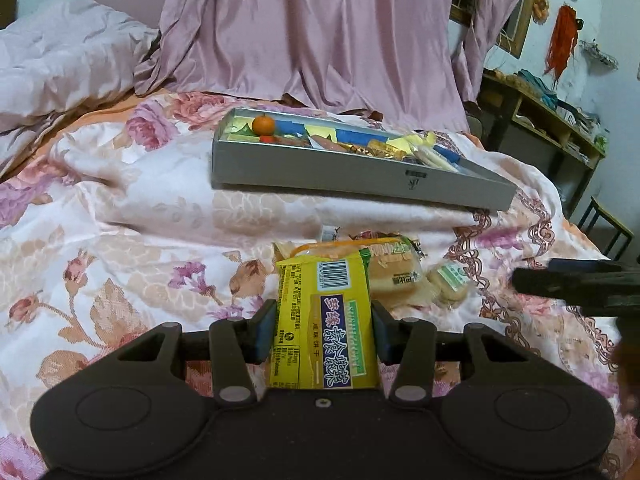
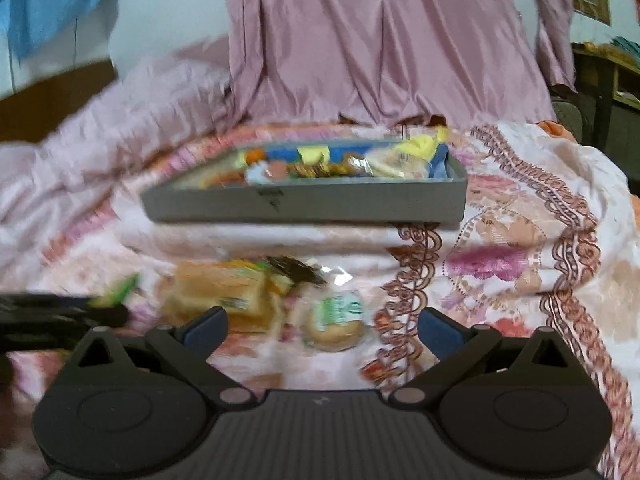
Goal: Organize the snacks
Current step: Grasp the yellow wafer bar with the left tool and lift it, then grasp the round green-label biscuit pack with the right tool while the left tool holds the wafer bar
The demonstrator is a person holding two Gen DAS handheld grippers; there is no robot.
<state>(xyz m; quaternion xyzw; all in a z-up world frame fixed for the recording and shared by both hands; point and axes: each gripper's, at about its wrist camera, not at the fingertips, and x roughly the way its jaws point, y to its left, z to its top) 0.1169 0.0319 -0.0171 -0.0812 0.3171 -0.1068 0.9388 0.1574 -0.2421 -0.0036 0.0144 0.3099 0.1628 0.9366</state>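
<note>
Floral bedspread covers the bed, white ground with pink and tan blooms; a mauve satin curtain hangs down behind it.

Grey tray sits on the bedspread toward the far side, long axis running left to right, its near wall facing both cameras. Inside: mixed wrapped snacks, blue and yellow packets, and a small orange fruit at the left end.

Left gripper is clamped on a yellow biscuit packet. Packet's long axis points straight ahead along the fingers, toward the tray; barcode end leads, printed label faces up. The blue pads press its two long edges.

Just beyond the packet, on the bedspread between gripper and tray, lies a wrapped bread loaf and, beside it on the right, a small round wrapped cake.

Right gripper has its fingers spread wide with nothing between them. Its view is motion-blurred. The round cake lies on the bedspread ahead, seen between the fingertips. The loaf is up and left of that.
</note>
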